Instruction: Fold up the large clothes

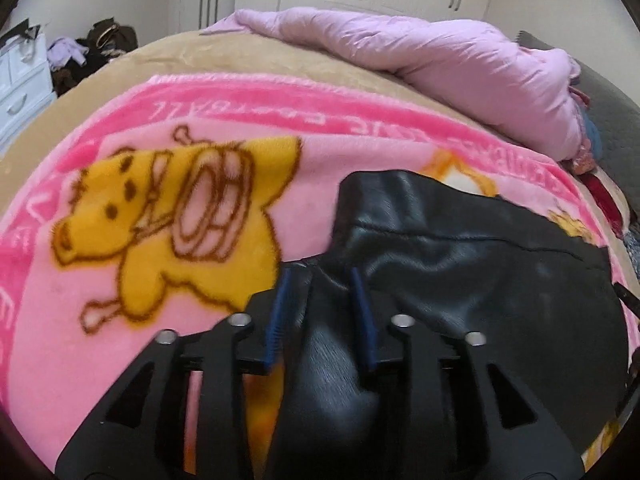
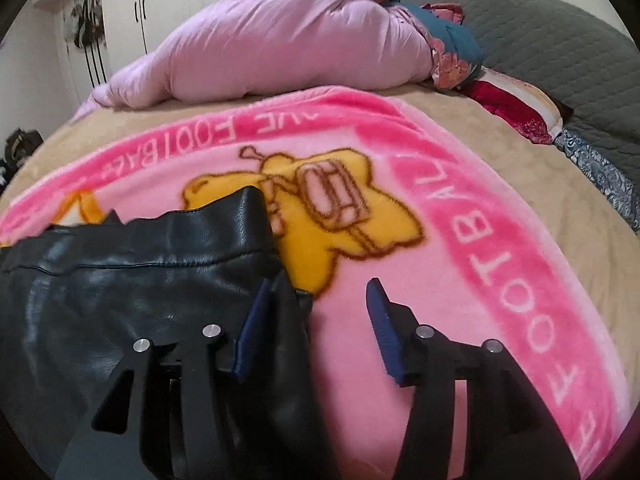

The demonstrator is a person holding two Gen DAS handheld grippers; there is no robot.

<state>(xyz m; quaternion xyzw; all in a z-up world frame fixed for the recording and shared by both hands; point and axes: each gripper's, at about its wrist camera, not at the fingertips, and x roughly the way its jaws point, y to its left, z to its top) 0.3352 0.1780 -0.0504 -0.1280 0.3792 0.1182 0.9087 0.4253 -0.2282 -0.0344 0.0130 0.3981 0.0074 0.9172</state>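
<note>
A black leather garment (image 1: 460,264) lies folded on a pink fleece blanket (image 1: 160,216) printed with yellow cartoon bears. In the left wrist view my left gripper (image 1: 320,276) sits at the garment's left edge. Its blue pads (image 1: 280,320) stand apart with a ridge of leather between them, and a gap shows on either side. In the right wrist view the same garment (image 2: 140,280) fills the lower left. My right gripper (image 2: 319,284) is open at the garment's right edge. Its left pad (image 2: 252,332) is against the leather and pink blanket (image 2: 460,320) shows between the jaws.
A rumpled lilac duvet (image 2: 280,40) is heaped at the far side of the beige bed sheet (image 1: 200,56). Patterned cushions (image 2: 516,108) and a grey quilted headboard (image 2: 540,40) lie to the right. White drawers (image 1: 20,80) and piled clothes stand off the bed's left.
</note>
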